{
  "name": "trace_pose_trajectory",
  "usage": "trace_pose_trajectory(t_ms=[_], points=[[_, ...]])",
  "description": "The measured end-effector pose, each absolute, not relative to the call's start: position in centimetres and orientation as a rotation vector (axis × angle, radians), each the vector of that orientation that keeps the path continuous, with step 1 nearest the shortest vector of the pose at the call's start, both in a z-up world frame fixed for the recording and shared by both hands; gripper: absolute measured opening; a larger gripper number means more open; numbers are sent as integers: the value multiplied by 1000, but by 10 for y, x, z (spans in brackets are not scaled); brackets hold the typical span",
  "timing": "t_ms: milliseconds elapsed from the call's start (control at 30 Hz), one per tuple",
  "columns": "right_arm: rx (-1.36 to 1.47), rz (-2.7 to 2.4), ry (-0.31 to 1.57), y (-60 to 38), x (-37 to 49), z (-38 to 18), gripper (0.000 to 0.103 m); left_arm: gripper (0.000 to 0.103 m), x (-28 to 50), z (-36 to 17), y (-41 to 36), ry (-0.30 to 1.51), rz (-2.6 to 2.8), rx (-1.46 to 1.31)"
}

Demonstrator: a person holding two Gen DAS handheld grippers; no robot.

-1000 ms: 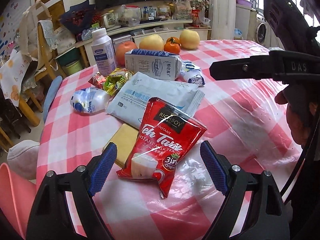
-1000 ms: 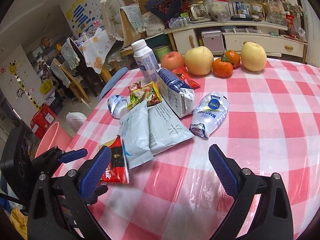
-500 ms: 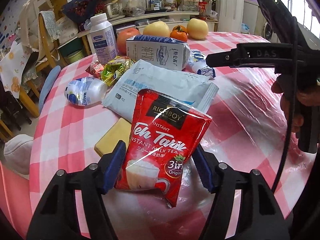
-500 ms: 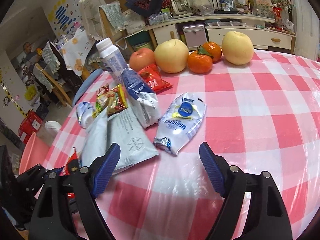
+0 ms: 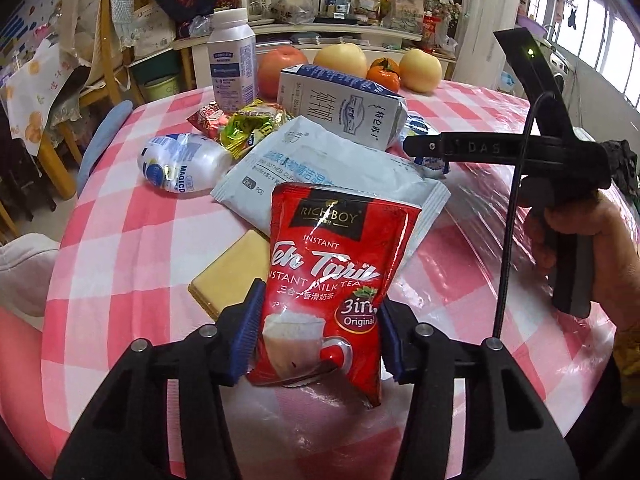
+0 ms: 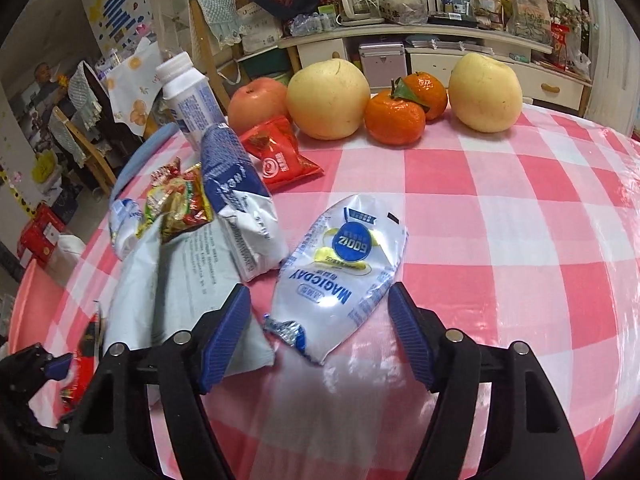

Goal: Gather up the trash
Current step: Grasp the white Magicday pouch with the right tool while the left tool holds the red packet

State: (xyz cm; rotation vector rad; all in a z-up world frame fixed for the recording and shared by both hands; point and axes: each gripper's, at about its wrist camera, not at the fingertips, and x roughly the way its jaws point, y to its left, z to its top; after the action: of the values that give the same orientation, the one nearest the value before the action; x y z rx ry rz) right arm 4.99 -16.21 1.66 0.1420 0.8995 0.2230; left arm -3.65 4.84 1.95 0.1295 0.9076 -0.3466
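Bare pink-and-white checked tablecloth (image 6: 500, 248) lies open to the right of the flattened white plastic Magicday pouch (image 6: 344, 268), while on its left the tipped blue-and-white milk carton (image 6: 240, 204) and pale grey wipes packet (image 6: 180, 284) crowd close, and a row of fruit (image 6: 328, 104) blocks the far edge.

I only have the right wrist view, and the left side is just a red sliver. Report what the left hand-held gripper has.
Observer: The left hand-held gripper is shut on a red Teh Tarik milk tea sachet, one pad on each side edge.
Operator: Give me its pose.
Observer: It stands upright, print facing the camera, lower end between the pads.
Operator: Name anything near it that I can't see.
Observer: A flat yellow box lies on the checked tablecloth behind the sachet, next to the white wipes packet.
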Motion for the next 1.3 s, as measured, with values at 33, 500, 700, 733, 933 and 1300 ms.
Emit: trace_pose_trajectory(t_ms=[33, 500, 700, 733, 933, 1300], points=[[136, 222, 899, -162, 52, 16, 65, 52, -36, 20, 50, 908, -345, 122], [57, 193, 908, -155, 52, 15, 57, 49, -30, 36, 79, 880, -365, -35], [7, 191, 916, -146, 52, 14, 64, 49, -22, 42, 93, 853, -358, -108], [8, 191, 916, -146, 53, 14, 64, 49, -21, 42, 94, 850, -357, -115], [15, 182, 913, -150, 53, 14, 56, 49, -13, 36, 100, 869, -348, -156], [24, 165, 884, -160, 40, 22, 55, 49, -24, 40, 115, 836, -341, -203]])
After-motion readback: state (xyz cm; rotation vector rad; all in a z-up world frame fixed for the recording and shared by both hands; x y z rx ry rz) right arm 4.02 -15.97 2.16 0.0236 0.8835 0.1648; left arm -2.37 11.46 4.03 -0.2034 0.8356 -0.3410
